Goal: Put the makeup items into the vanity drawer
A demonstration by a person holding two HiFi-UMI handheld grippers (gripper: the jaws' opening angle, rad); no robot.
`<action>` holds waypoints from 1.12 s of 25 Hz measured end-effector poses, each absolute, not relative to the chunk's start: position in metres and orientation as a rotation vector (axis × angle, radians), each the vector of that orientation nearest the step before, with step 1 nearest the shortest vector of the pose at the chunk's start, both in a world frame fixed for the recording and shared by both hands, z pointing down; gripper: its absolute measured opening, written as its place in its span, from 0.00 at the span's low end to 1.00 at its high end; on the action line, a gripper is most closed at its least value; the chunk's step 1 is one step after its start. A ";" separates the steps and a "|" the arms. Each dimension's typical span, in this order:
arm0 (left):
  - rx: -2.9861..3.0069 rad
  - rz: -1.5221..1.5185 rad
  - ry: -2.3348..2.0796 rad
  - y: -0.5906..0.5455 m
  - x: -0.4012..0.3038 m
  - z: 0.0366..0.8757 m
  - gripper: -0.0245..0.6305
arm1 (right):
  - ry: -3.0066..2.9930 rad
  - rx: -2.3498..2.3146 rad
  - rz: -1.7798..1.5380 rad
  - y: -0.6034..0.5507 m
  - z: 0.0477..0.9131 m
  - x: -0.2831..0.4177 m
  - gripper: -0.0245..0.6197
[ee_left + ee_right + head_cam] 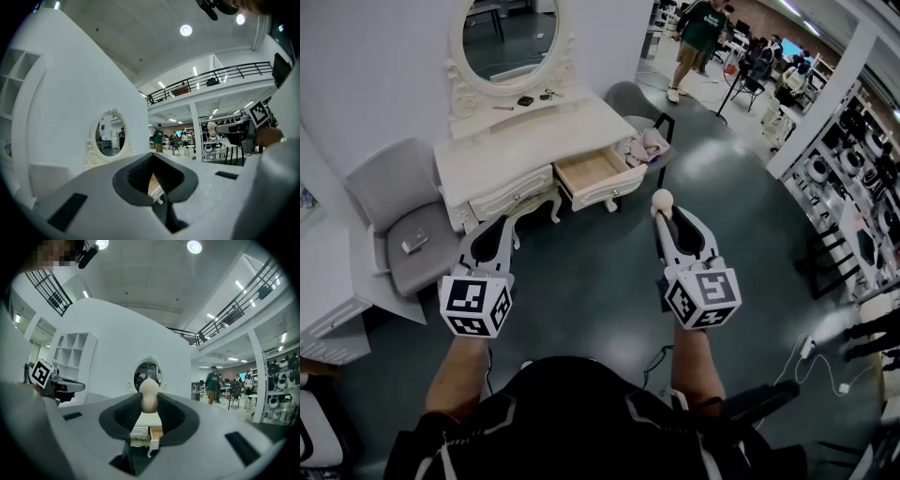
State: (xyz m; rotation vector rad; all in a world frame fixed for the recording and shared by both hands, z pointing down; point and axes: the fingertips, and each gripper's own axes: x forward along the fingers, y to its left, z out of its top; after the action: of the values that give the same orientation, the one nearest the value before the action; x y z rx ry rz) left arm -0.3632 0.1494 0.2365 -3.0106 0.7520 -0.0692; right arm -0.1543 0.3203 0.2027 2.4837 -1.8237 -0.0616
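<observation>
A white vanity (pixel 516 141) with an oval mirror (pixel 508 33) stands ahead across the floor. Its right drawer (pixel 592 176) is pulled out and shows a bare wooden bottom. My right gripper (pixel 664 214) is held out towards it, shut on a beige egg-shaped makeup sponge (pixel 661 199). In the right gripper view the sponge (pixel 149 394) is pinched between the dark pads, with the open drawer (pixel 156 431) below it. My left gripper (pixel 500 225) hangs level beside it, shut with nothing in it (pixel 152 166). A few small makeup items (pixel 525 100) lie on the vanity's back shelf.
A grey chair (pixel 403 225) with a small object on its seat stands left of the vanity. Another chair with a bundled cloth (pixel 647 145) is right of the drawer. A person in green (pixel 698 37) stands far behind. Shelving (pixel 853 187) lines the right; cables (pixel 811 352) lie on the floor.
</observation>
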 end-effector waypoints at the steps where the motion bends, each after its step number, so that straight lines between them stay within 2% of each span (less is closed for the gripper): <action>1: -3.013 -0.062 0.753 0.152 -0.360 0.236 0.04 | -1.825 2.480 -0.064 0.322 0.203 -0.152 0.21; 17: -3.029 -0.037 0.722 0.195 -0.269 0.245 0.04 | -1.836 2.462 -0.081 0.365 0.213 -0.074 0.21; 28: -3.005 -0.071 0.684 0.156 -0.215 0.255 0.04 | -1.823 2.479 -0.059 0.331 0.226 -0.024 0.21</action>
State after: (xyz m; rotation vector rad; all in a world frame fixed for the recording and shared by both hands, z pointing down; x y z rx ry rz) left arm -0.2147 0.1565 0.2551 -3.0055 0.6844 -0.0714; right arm -0.0241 0.3312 0.2257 2.4787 -1.8230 -0.0588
